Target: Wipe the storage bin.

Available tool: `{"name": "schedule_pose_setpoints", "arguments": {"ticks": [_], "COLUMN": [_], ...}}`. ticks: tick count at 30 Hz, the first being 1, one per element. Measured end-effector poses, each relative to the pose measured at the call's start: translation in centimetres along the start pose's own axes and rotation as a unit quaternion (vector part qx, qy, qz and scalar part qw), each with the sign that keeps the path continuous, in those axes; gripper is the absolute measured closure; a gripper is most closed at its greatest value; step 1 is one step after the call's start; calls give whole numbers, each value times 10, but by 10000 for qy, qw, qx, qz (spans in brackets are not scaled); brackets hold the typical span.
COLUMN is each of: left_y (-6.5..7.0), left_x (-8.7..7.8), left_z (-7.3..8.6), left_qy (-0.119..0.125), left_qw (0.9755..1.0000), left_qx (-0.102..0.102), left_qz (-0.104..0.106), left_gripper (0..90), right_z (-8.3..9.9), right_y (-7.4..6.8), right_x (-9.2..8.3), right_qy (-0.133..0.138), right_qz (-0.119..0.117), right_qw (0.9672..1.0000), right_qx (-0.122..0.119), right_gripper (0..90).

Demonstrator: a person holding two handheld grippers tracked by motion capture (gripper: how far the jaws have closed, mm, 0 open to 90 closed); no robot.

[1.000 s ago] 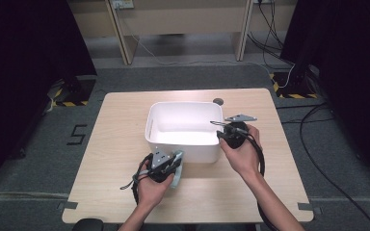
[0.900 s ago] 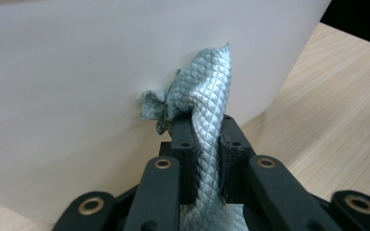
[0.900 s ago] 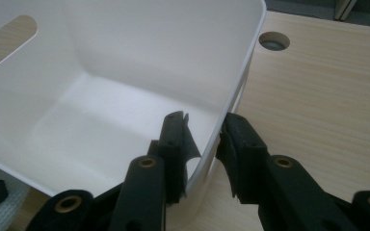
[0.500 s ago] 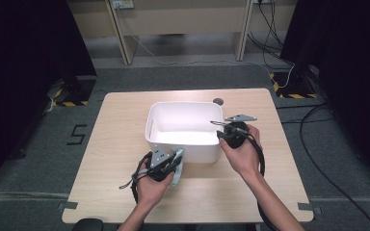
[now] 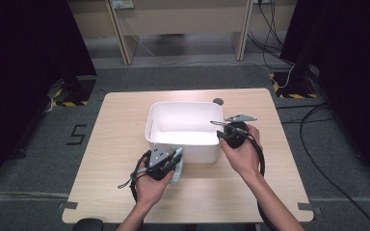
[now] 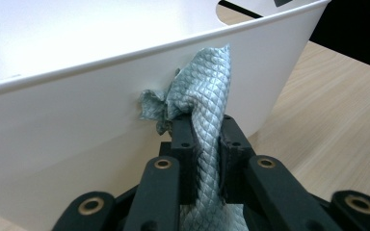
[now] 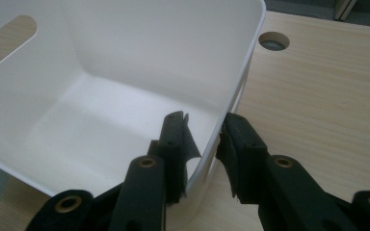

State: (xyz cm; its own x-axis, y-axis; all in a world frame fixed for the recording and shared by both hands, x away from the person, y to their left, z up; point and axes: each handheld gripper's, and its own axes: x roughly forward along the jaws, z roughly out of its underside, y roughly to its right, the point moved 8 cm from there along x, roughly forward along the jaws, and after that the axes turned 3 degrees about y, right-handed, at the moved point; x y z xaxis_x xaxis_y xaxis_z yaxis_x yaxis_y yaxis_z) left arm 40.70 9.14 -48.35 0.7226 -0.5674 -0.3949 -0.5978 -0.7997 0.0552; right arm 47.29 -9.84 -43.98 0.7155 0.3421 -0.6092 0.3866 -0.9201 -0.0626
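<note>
Nothing has shifted over the last second: the left gripper [image 6: 206, 139] stays clamped on the grey-green cloth [image 6: 207, 91], pressed against the white tub's [image 5: 185, 108] near outer wall, and the right gripper [image 7: 203, 139] still pinches the rim, so wiping seems paused.

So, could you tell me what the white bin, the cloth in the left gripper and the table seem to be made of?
The white bin looks like moulded plastic: smooth, faintly glossy walls, a rolled rim and cut-out handles. The cloth looks like a grey-green woven or microfibre fabric, with a diamond-quilted texture and soft crumpled folds. The table looks like light wood or wood-grain laminate, matte; which one cannot be told.
</note>
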Motion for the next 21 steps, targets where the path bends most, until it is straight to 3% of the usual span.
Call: {"name": "schedule_pose_setpoints", "arguments": {"ticks": [21], "left_y": [5], "left_x": [0], "left_z": [-8], "left_qy": [70], "left_qw": [10000], "left_qx": [60], "left_qz": [27], "left_gripper": [801], "right_z": [0], "right_y": [0], "right_x": [0], "right_qy": [-7], "right_qz": [4], "right_qw": [10000], "right_qx": [-5], "right_gripper": [712]}}
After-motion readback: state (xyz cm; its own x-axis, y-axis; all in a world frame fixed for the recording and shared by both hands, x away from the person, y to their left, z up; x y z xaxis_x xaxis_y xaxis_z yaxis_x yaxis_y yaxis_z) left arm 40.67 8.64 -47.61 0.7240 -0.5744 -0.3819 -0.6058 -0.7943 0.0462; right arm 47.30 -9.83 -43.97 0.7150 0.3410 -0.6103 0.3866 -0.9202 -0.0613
